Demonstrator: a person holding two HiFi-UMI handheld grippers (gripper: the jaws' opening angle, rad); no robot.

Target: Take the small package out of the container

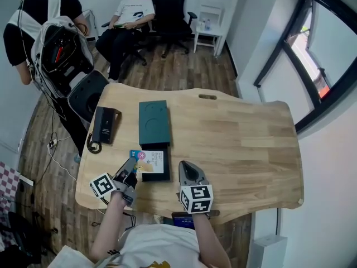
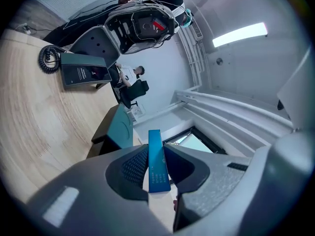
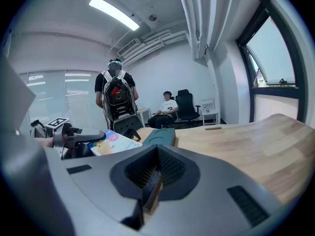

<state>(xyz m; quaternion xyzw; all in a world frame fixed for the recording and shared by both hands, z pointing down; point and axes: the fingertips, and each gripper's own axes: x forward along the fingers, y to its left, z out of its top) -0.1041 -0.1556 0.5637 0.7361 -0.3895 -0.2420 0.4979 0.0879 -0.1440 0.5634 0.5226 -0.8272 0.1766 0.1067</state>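
My left gripper point(image 1: 131, 170) is shut on the small package point(image 1: 138, 156), a flat, colourful blue and pink packet. It hangs at the left edge of the open black container point(image 1: 156, 175), which shows a white insert. In the left gripper view the package point(image 2: 157, 163) stands edge-on, pinched between the pads. The teal lid point(image 1: 153, 121) lies just behind the container. My right gripper point(image 1: 187, 171) rests to the container's right, shut with nothing in it point(image 3: 156, 157). From the right gripper view the package point(image 3: 115, 142) shows flat beside the left gripper point(image 3: 64, 136).
A black handset box point(image 1: 104, 124) with a coiled cord lies at the table's left end. The wooden table point(image 1: 240, 144) stretches to the right. One person with a backpack point(image 1: 58, 49) stands at the far left, and another sits on a chair point(image 1: 131, 15) beyond the table.
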